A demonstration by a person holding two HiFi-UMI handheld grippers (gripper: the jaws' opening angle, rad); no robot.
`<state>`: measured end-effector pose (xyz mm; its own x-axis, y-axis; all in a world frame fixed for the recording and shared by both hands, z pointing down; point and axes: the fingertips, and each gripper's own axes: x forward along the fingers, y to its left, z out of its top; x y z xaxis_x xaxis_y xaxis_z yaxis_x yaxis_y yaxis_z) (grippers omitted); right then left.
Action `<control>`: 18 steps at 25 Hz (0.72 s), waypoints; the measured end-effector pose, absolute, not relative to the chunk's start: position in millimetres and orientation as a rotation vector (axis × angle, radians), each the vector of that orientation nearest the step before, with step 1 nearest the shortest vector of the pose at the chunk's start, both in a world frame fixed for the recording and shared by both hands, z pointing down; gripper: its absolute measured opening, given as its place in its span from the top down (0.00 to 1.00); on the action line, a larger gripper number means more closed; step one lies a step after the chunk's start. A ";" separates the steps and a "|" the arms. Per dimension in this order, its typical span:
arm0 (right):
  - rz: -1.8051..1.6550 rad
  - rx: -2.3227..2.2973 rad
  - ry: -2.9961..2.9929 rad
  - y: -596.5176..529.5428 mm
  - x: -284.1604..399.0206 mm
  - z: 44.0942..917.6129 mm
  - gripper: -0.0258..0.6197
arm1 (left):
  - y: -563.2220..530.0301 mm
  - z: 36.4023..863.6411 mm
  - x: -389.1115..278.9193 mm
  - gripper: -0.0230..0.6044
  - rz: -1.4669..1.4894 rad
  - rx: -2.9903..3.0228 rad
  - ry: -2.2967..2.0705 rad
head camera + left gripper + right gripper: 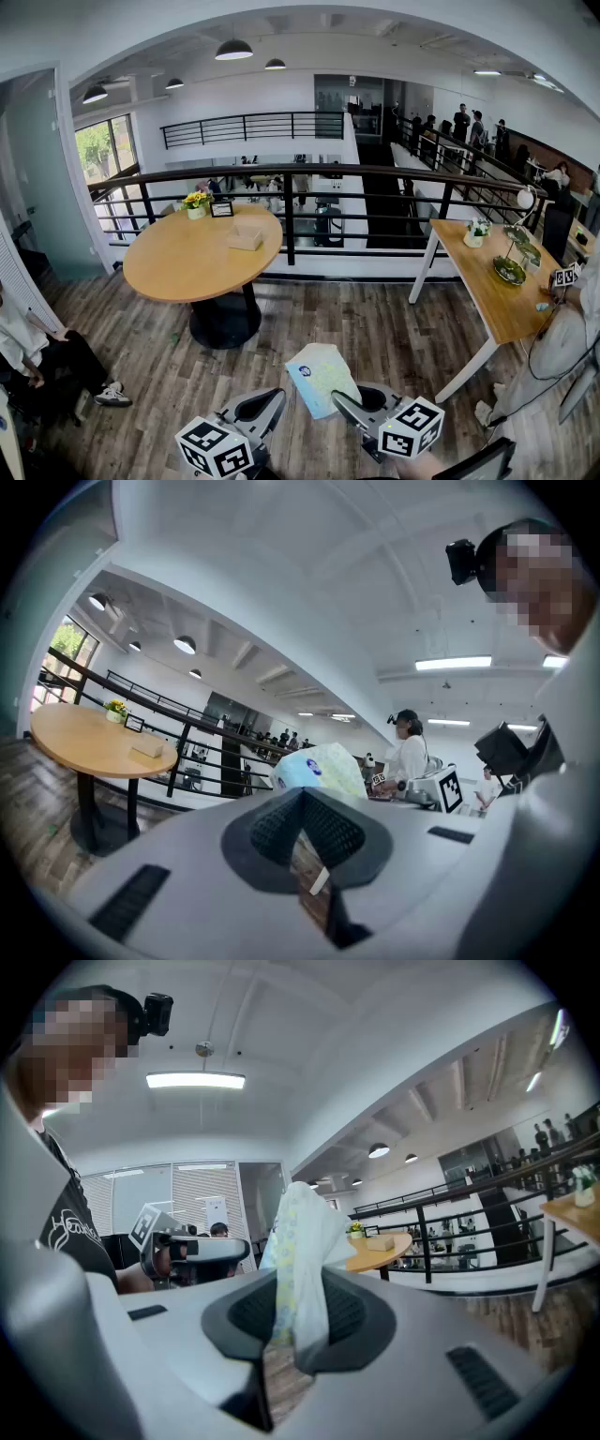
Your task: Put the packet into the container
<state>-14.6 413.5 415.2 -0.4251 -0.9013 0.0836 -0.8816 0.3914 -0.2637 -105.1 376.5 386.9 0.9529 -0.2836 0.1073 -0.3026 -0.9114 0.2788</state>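
Note:
A pale, soft packet [321,373] with a blue and yellow print hangs over the wooden floor at the bottom of the head view. My right gripper [349,403] is shut on its right edge. In the right gripper view the packet [300,1232] rises upright from between the dark pads of my right gripper [298,1302]. My left gripper [272,401] sits just left of the packet, apart from it. In the left gripper view its jaws meet at the tips of my left gripper [302,797] with nothing between them, and the packet [319,769] shows just beyond.
A round wooden table [187,267] stands ahead to the left, with a tan box [246,236], a flower pot [196,204] and a small frame on it. A black railing [291,202] runs behind it. A long wooden table [497,291] is on the right. People sit at the left [37,356] and the right [562,347].

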 end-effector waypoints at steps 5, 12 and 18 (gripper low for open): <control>-0.412 -1.657 2.560 411.5 -8.6 418.1 0.83 | 374.0 386.7 -101.0 0.95 0.090 2.813 -0.431; -0.421 -1.652 2.557 407.7 -8.8 420.4 0.83 | 370.7 390.4 -105.0 0.95 0.090 2.802 -0.444; -0.425 -1.651 2.578 391.4 -4.8 427.4 0.83 | 353.4 393.7 -101.2 0.95 0.072 2.804 -0.454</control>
<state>-4.8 391.4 427.4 -0.4282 -0.8977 0.1041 -0.8836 0.3918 -0.2565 -101.2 353.5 393.7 0.9488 -0.3009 0.0964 -0.3160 -0.9052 0.2842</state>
